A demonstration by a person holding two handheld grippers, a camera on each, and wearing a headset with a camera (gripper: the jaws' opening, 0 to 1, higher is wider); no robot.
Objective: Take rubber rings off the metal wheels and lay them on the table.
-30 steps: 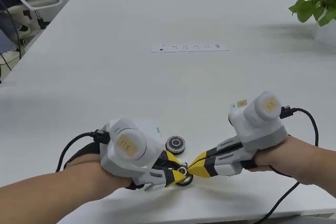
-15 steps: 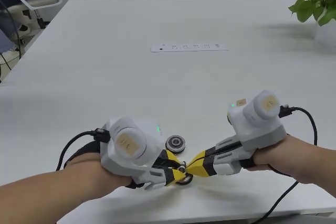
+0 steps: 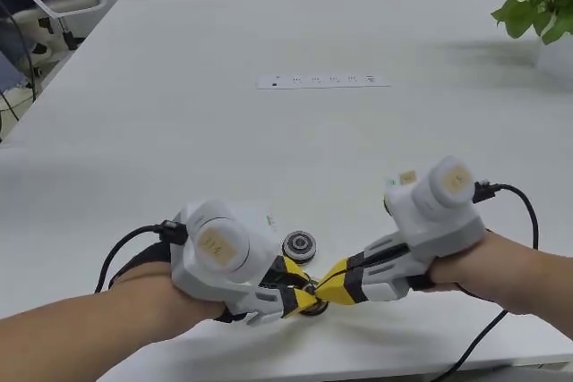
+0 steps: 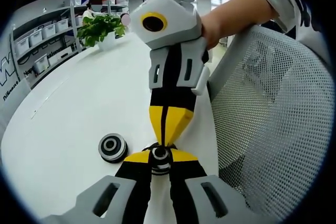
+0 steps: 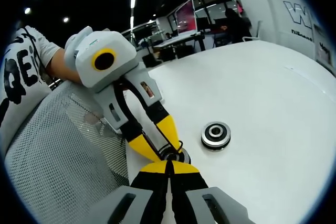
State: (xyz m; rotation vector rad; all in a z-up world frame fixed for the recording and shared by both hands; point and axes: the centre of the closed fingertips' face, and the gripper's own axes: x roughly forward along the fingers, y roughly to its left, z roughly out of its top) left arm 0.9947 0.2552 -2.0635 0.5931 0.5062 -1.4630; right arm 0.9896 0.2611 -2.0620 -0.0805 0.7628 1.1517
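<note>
Mid-peel, by the look of it; working low over the table [image 3: 269,131], close to its near edge. Clamping one metal wheel [image 4: 160,162] in the left gripper [image 4: 159,151], jaws closed on either side of it; meeting it head-on with the right gripper [image 5: 169,167], jaws pressed together, tips touching the wheel's rim. Cannot tell whether a lip of the rubber ring [image 5: 181,155] sits between those tips; too small and too crowded there. Second wheel [image 3: 298,245] lying flat on the table just beside the grippers, dark band apparently on it.

To do this step well:
- Hold the left clamp firm on the metal flanks, not on the rubber; otherwise risk pinning the ring in place.
- Catch only the outer edge of the ring with the right tips; confirm rubber actually between them before pulling.
- Pull outward and roll sideways over the flange rather than straight back; work round the rim bit by bit.
- Brace the left wrist for counter-force; avoid chasing the pull with both hands.
- Expect stretch, then a sudden release; make the pull short, so as not to fling the ring off the near edge.
- Watch for the wheel twisting in the left jaws; regrip if slipping.
- Once free, carry clear of both wheels and lay flat on open table further in; then go for the second wheel.
</note>
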